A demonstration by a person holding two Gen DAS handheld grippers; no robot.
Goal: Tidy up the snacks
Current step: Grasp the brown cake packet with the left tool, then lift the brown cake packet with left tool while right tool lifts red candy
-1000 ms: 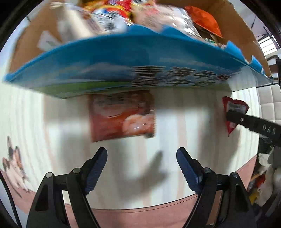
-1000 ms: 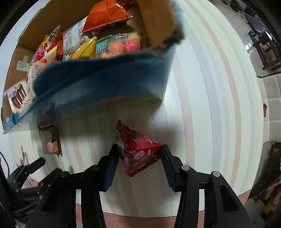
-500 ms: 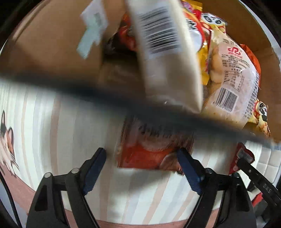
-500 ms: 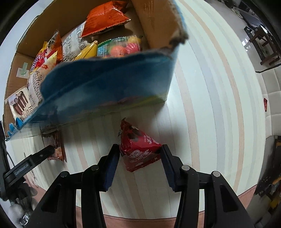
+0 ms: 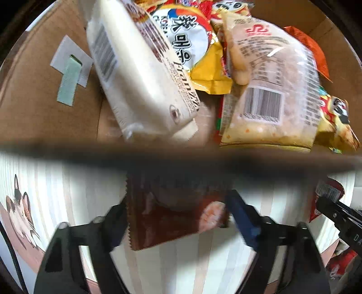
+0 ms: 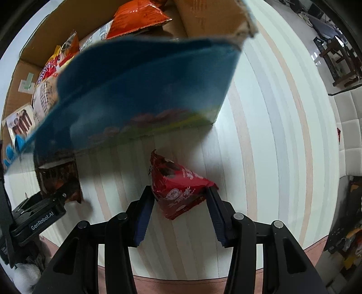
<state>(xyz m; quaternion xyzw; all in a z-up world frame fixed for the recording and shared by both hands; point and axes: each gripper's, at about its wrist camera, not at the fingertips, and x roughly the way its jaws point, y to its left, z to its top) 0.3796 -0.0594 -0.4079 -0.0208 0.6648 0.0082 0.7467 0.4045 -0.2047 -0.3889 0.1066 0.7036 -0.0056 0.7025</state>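
Left hand-held gripper (image 5: 178,217): closed on a dark red shrimp-snack packet (image 5: 172,217), raised to the near rim of the cardboard box (image 5: 34,108), apparently so it can go over the wall.

Right hand-held gripper (image 6: 178,201): clamps a red triangular snack pouch (image 6: 178,190) by its sides, above the striped counter (image 6: 271,135) just in front of the box's blue outer face (image 6: 144,90), likely waiting its turn.

Box contents: white biscuit pack (image 5: 138,74), yellow bag (image 5: 194,47), clear cracker bag (image 5: 273,90), orange bag (image 6: 138,18), lying loosely piled.
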